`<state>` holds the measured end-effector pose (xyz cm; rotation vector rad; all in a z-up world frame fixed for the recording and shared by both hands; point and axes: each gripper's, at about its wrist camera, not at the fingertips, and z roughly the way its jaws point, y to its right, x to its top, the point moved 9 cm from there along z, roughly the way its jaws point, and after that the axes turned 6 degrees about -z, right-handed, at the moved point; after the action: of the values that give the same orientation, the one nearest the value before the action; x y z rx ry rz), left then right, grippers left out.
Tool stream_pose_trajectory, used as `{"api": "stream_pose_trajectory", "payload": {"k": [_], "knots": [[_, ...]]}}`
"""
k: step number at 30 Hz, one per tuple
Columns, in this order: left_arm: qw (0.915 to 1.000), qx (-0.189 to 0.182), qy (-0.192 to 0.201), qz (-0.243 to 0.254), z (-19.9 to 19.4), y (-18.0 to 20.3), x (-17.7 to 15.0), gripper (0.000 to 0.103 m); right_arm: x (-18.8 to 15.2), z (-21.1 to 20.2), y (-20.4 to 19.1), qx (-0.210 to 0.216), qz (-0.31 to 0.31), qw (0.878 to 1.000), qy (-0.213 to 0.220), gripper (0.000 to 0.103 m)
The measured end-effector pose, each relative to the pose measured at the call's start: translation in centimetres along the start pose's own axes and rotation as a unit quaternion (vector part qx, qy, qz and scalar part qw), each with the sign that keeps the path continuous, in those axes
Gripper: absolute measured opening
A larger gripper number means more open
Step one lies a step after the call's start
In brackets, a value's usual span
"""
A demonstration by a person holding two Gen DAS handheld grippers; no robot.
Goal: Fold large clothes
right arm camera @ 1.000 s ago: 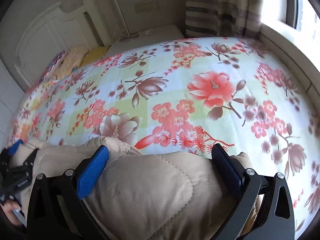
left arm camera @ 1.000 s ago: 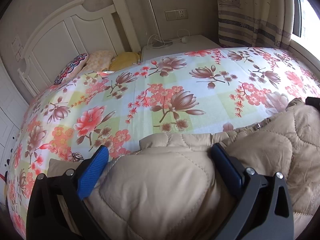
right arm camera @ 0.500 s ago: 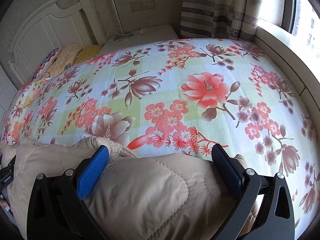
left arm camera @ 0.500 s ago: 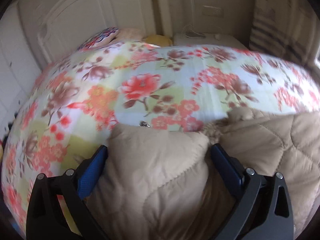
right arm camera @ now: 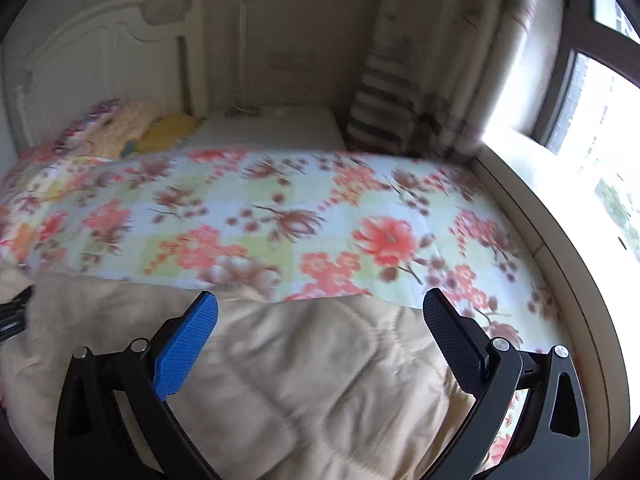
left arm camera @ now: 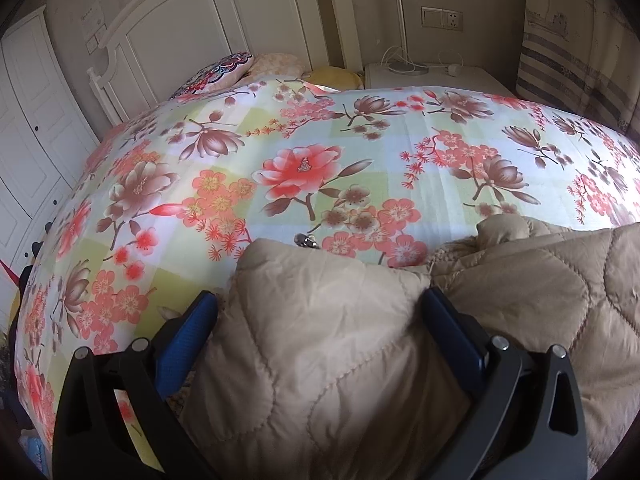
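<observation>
The beige quilted coat lay bunched at the near edge of the flowered bed. The left gripper had its jaws spread wide with a thick fold of coat filling the gap; whether they pinched it I could not tell. The right gripper hung with jaws released above the coat. To fold well, each gripper should probably take a matching edge, with equal tension, and lay it flat

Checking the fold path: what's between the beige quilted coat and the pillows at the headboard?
Left wrist view: only floral bedsheet between the quilted coat and the pillows; a small metal zipper pull lies at the coat's far edge.
</observation>
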<state>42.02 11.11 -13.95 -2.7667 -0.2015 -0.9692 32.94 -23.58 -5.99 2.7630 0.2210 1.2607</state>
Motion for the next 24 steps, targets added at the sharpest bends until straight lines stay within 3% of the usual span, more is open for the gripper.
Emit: {"api": "stream_pose_trajectory", "payload": {"k": [4, 7, 24], "knots": [[1.0000, 0.004, 0.004, 0.002, -0.1, 0.0, 0.1, 0.101, -1.3, -2.5, -7.3, 0.031, -0.120, 0.992, 0.020, 0.098], [1.0000, 0.004, 0.003, 0.002, -0.1, 0.0, 0.0, 0.101, -4.4, -0.4, -10.6, 0.030, -0.164, 0.986, -0.003, 0.098], [1.0000, 0.004, 0.003, 0.002, -0.1, 0.0, 0.0, 0.101, -5.3, 0.3, -10.0, 0.018, -0.140, 0.990, 0.004, 0.098]]}}
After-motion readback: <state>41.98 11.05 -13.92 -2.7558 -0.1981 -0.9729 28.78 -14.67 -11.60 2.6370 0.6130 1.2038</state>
